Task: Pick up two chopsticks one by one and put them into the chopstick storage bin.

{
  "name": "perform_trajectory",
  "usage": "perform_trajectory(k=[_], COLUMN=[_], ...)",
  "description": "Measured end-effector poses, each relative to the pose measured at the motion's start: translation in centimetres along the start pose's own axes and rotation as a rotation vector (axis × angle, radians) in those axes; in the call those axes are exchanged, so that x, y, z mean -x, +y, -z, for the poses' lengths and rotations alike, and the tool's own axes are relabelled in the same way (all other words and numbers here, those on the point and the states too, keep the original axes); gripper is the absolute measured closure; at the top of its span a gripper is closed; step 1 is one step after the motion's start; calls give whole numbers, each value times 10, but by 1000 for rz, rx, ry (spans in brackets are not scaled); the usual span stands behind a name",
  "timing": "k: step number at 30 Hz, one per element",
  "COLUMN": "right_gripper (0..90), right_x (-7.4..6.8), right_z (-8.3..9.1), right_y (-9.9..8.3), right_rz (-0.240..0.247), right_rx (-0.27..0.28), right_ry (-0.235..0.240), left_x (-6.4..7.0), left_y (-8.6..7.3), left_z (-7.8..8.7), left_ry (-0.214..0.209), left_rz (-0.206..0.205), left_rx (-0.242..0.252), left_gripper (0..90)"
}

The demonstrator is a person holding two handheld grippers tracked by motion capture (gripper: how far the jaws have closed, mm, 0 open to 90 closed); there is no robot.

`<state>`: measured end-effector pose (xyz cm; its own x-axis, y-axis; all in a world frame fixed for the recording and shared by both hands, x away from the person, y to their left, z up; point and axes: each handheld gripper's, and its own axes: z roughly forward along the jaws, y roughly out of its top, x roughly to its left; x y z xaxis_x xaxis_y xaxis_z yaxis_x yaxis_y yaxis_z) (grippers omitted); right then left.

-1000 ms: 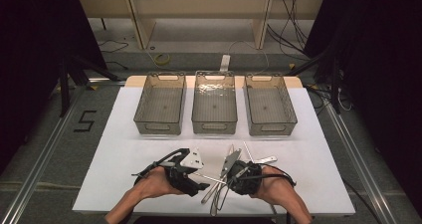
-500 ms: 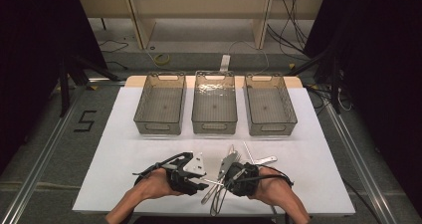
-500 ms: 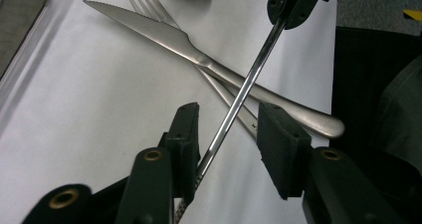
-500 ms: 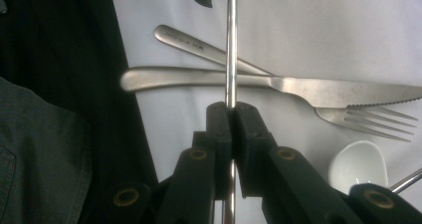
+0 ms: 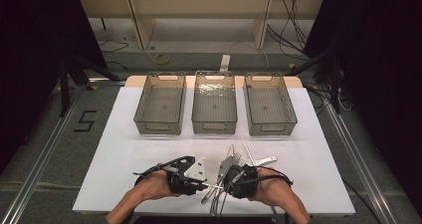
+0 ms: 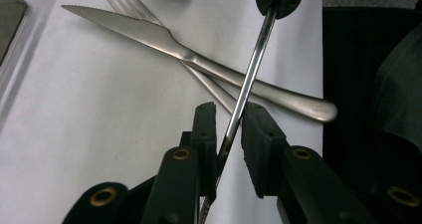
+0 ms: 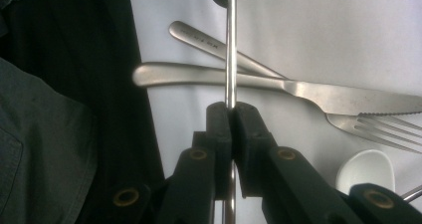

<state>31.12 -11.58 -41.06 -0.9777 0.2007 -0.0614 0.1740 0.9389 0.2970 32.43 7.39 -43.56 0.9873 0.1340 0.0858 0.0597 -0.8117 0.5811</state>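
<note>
A thin metal rod (image 7: 230,45), likely the handle of a piece of cutlery, is held up in the air just above the knife (image 6: 199,64) that lies on the white table (image 5: 124,174). The right gripper (image 7: 231,115) has its jaws pressed tight on the rod. The left gripper (image 6: 230,127) has its jaws a little apart around the same rod, and the rod leans on one jaw, so it may not be pinched there yet. The rod could slip, because it is smooth, shiny and skinny, and the black jaw pads are flat and blocky. If the right gripper lets go before the left one squeezes, the rod may drop onto the knife and the fork (image 6: 124,5) under it. The knife is long, dull silver, with tiny teeth on its blade and a round fat handle. Beyond the knife, three see-through grey plastic bins (image 5: 214,109) stand in a row.
</note>
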Motion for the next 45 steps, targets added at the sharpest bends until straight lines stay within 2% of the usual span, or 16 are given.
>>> perform_trajectory(k=[6,11,14,15,16,17,21,22,23,24,25,26,27,29,37,45], right_gripper=[860,825,791,719,719,655,523,523,493,493,467,438,412,382,327,293], right_x=[0,3,7,9,9,15,20,20,24,24,26,29,34,37,43,39], right_z=[0,-1,0,2,2,6,18,18,22,22,24,25,28,30,34,28], right_y=[-1,-3,-6,-7,-7,-9,-16,-16,-21,-21,-24,-27,-33,-39,-58,-81], right_rz=[26,30,-18,-51,-51,-74,-146,-146,-194,-194,-225,-233,-284,-328,-446,-559], right_rx=[7,13,30,50,50,77,175,175,210,210,230,259,304,342,469,530], right_ry=[0,6,23,10,10,3,-3,-3,-23,-23,-21,-36,-63,-96,-194,-249], left_x=[3,5,7,6,6,3,-2,-3,-4,-6,-8,-10,-11,-15,-31,-47], left_y=[1,1,1,0,0,-3,-5,-6,-6,-7,-8,-9,-10,-12,-23,-36], left_z=[1,0,2,3,3,3,5,6,7,8,9,10,11,14,29,46], left_ry=[-9,-66,-58,-40,-40,-16,9,16,28,41,53,66,76,97,183,254], left_rz=[-31,-43,-55,-49,-49,-29,4,16,28,40,57,69,88,113,234,359], left_rx=[-6,-6,-2,-11,-11,-14,-21,-19,-17,-15,-14,-15,-12,-11,30,84], left_gripper=[796,841,858,860,860,860,860,860,860,860,860,860,860,860,860,860])
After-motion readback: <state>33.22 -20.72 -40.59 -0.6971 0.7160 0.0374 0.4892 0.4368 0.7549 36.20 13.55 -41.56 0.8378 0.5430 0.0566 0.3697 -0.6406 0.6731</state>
